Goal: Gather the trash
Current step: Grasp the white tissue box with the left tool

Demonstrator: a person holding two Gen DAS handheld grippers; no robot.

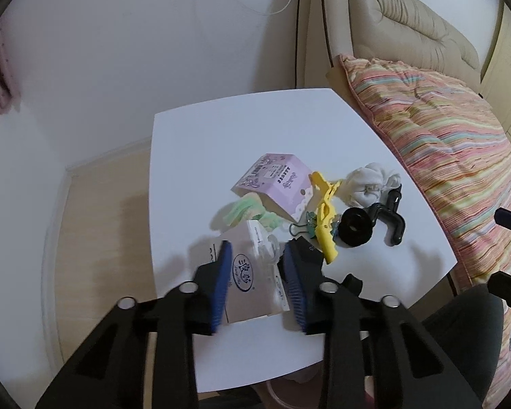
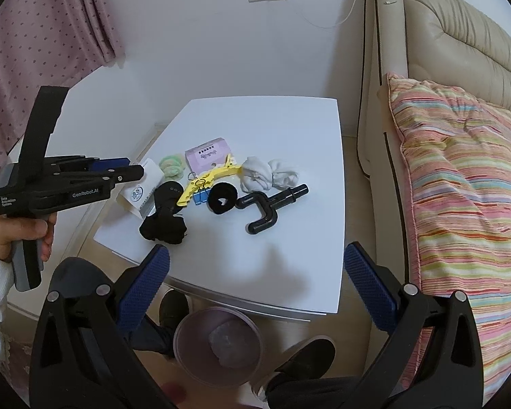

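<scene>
white glossy worktop [image 2: 289, 129] beside a striped quilt [image 2: 466, 204]. only the right wrist view shows the translucent purple bin [image 2: 218, 347] on the floor below the worktop's near edge, right tool [image 2: 255, 289] spread wide above it. left tool [image 1: 255, 266] pinches a flat white packet [image 1: 245, 272] at the clutter's edge, by a knobbly yellow clip [image 1: 323, 214].

white paper package [image 1: 245, 283] with blue logo: flat at worktop's near-left corner | purple carton [image 2: 207, 156]: tilted, mid-worktop, beside yellow clip [image 2: 207, 181] | purple bin [image 2: 218, 344]: on floor, crumpled wad inside
</scene>
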